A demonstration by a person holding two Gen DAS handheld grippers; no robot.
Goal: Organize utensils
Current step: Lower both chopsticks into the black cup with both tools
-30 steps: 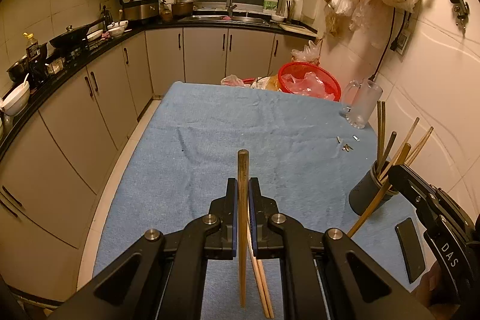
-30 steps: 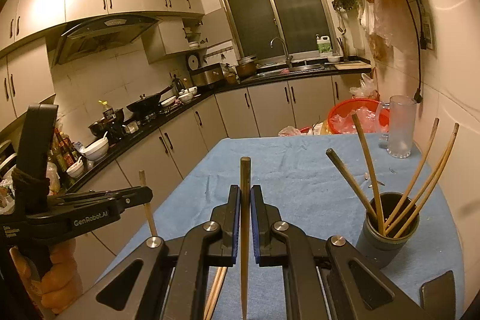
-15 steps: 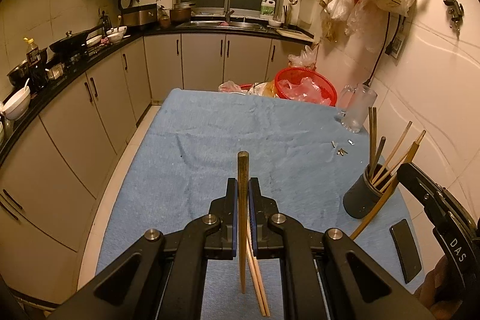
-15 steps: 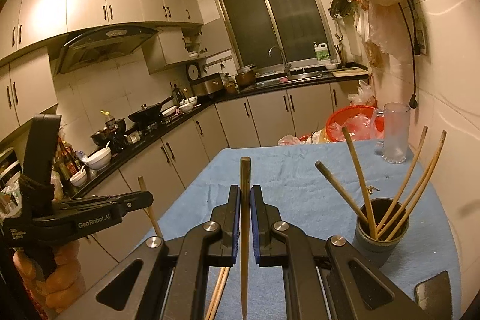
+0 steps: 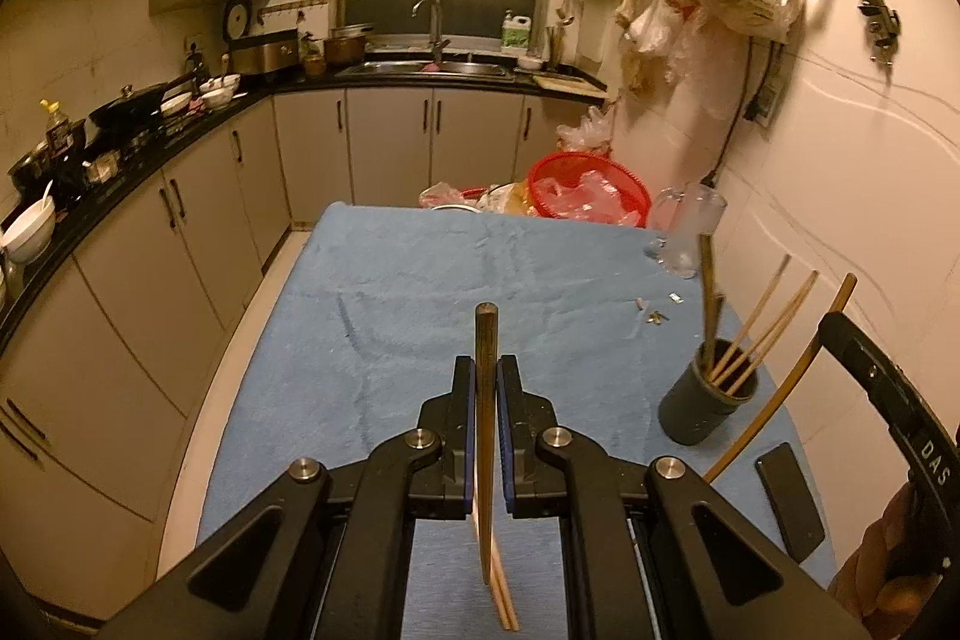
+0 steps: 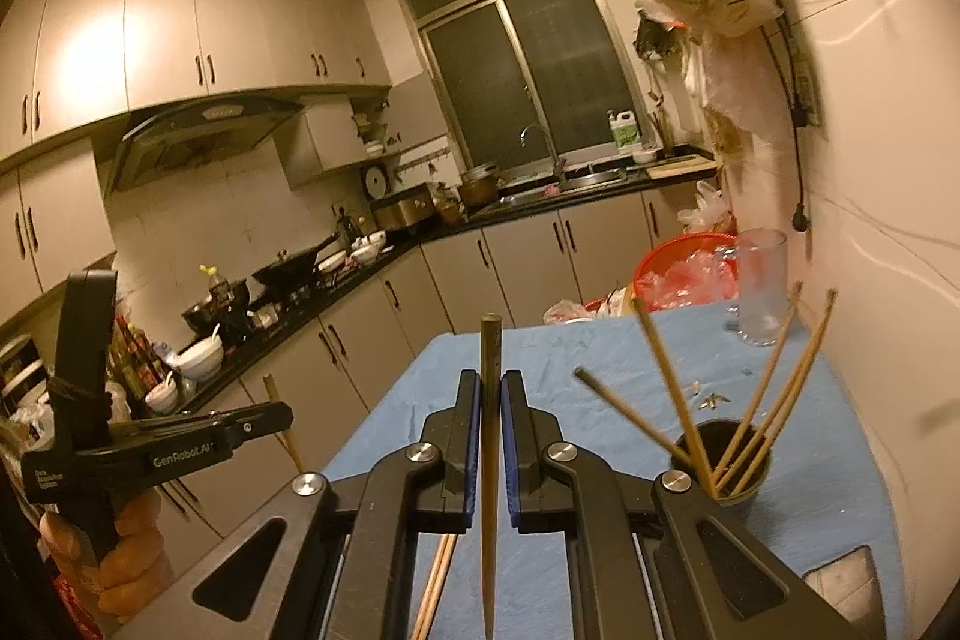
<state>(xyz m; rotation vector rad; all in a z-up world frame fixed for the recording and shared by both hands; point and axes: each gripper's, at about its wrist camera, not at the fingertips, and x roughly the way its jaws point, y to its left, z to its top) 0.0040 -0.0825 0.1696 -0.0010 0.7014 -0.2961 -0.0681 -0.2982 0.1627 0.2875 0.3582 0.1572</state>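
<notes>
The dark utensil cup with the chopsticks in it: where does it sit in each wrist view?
Left wrist view: the dark utensil cup stands on the blue cloth at right of centre, beside the wall.
Right wrist view: the cup is at lower right, chopsticks fanning upward.
Shared landmark: the clear glass mug stands beyond it, by the wall.

My left wrist camera looked steeply down over the blue-clothed table [image 5: 384,292] toward the sink wall. My right wrist camera sat flatter, taking in upper cabinets and ceiling. Both shared the dark chopstick cup [image 5: 705,409] [image 6: 723,466], close at right, and the red basket [image 5: 591,190] [image 6: 684,268] far off.
</notes>
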